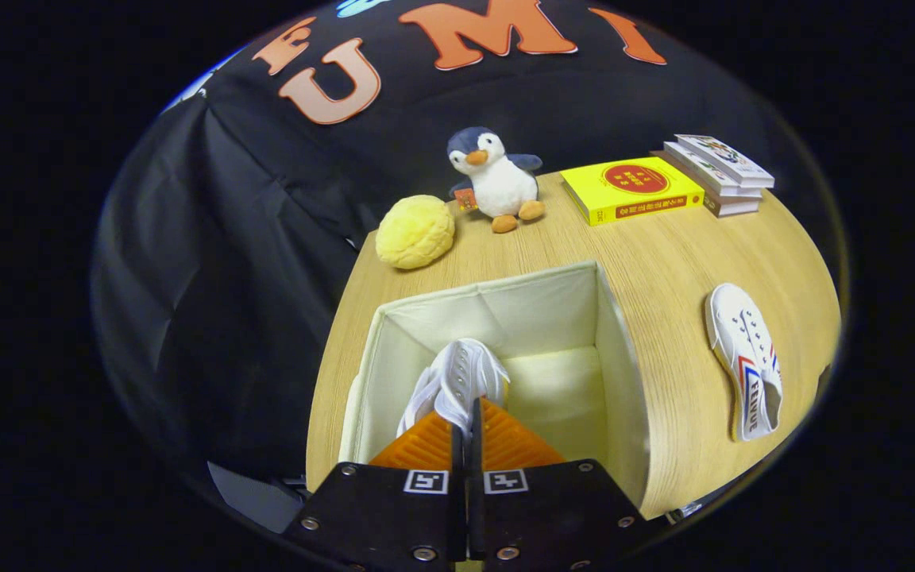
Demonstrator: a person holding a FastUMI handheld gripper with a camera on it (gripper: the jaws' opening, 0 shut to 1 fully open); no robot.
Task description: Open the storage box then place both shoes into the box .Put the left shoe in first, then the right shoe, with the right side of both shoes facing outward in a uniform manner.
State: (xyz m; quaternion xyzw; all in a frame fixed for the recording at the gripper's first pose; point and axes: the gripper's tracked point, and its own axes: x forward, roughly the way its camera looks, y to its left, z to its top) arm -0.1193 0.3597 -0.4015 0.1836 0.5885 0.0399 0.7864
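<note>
An open cream fabric storage box (624,357) stands on the wooden table just ahead of me. My gripper (467,413) hangs over its opening, its orange fingers (426,441) shut on a white shoe (457,381). That shoe points away from me, down into the left half of the box. A second white shoe (743,361) with red and blue stripes lies on its side on the table, to the right of the box.
Beyond the box sit a yellow round plush (415,231), a penguin toy (496,181), a yellow book (632,189) and a small stack of books (716,171). The wooden table (664,254) ends close to the box's left side.
</note>
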